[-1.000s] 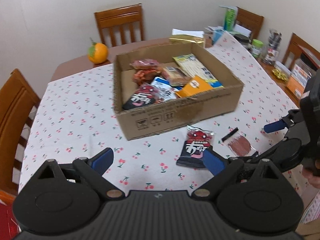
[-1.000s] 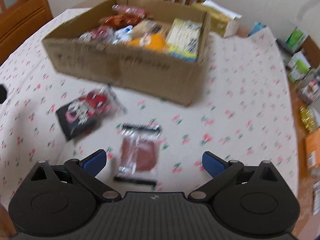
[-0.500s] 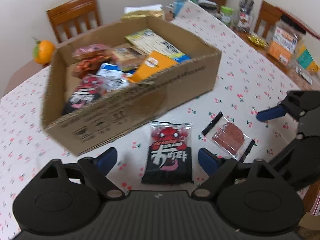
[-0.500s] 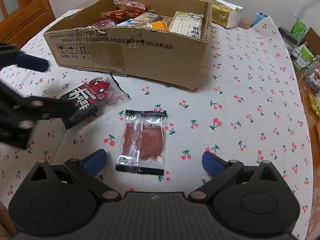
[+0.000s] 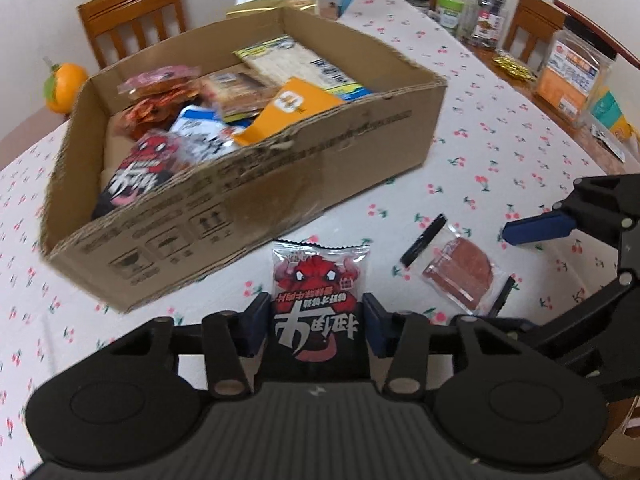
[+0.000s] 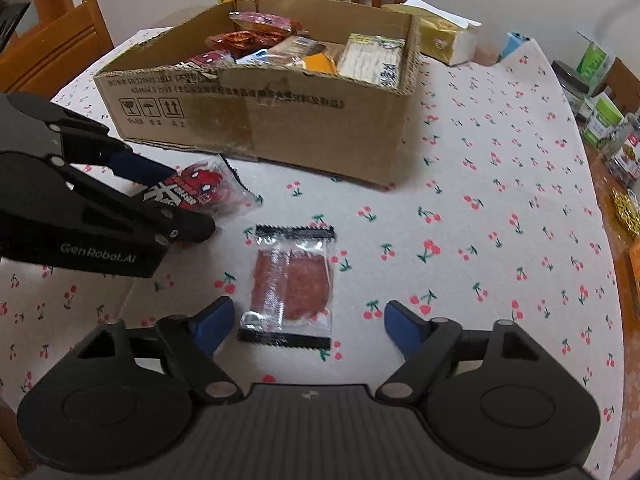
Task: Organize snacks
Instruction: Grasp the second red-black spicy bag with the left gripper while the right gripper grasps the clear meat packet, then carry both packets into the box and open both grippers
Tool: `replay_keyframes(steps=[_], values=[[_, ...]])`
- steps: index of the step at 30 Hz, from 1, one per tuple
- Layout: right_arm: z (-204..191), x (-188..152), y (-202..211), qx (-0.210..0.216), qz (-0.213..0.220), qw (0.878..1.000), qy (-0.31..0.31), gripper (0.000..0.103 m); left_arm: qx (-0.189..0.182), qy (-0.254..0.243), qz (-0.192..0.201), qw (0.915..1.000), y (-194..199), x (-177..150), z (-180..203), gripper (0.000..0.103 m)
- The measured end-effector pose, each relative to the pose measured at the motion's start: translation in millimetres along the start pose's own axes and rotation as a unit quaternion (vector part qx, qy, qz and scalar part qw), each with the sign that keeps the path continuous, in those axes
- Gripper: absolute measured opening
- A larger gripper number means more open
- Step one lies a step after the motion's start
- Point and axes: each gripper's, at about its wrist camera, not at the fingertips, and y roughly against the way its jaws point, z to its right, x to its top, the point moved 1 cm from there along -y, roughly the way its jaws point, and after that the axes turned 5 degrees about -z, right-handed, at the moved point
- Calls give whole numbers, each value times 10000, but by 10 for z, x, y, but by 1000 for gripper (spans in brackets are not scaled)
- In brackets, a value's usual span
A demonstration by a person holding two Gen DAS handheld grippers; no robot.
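The red-and-black snack packet lies flat on the tabletop just in front of the cardboard box, its long axis running from the left gripper toward the box, crimped clear end pointing at 12 o'clock in the left wrist view. It shows a red horned cartoon face over a black lower half with large white characters that read upside down from the gripper's side. The left gripper's jaws are closed in against the packet's two long edges, gripping its black end.

At about 3 o'clock from it lies the clear jerky packet, near but apart, a flat reddish-brown slice behind transparent film with black serrated strips at both ends. In the right wrist view its long axis runs 12 to 6, straight out from the right gripper, whose jaws stand wide apart on either side of its near end, not touching it.

The box sits open-topped, crowded with packets: another red-and-black one, an orange carton, a pale cracker pack. An orange fruit sits on the table beyond the box at 10 o'clock.
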Motion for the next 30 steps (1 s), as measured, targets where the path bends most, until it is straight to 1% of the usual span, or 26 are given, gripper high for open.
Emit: replay_keyframes(steps=[3, 5, 6, 8, 9, 11, 17, 22, 30], values=[[-39, 43, -17, 41, 27, 10000, 86, 81, 55, 174, -36, 9998, 38, -76, -72, 47], [-60, 68, -23, 74, 77, 9999, 134, 74, 66, 275, -44, 9996, 53, -117, -110, 47], [-70, 83, -26, 86, 96, 9998, 157, 73, 73, 311, -43, 9995, 49, -124, -122, 47], [-86, 111, -26, 83, 123, 9998, 165, 66, 101, 354, -37, 9993, 53, -140, -130, 47], [-87, 120, -25, 86, 129, 9998, 159, 64, 104, 366, -32, 9993, 52, -142, -131, 47], [-90, 136, -21, 62, 143, 9998, 155, 53, 114, 389, -25, 9992, 55, -148, -130, 46], [-84, 159, -6, 65, 74, 9999, 28, 50, 106, 298, -17, 9995, 107, -131, -100, 45], [-59, 180, 91, 95, 70, 9999, 29, 50, -39, 189, 25, 9998, 206, -121, -81, 45], [-60, 266, 375, 169, 91, 9996, 229, 50, -122, -39, 91, 9999, 553, -95, -24, 45]])
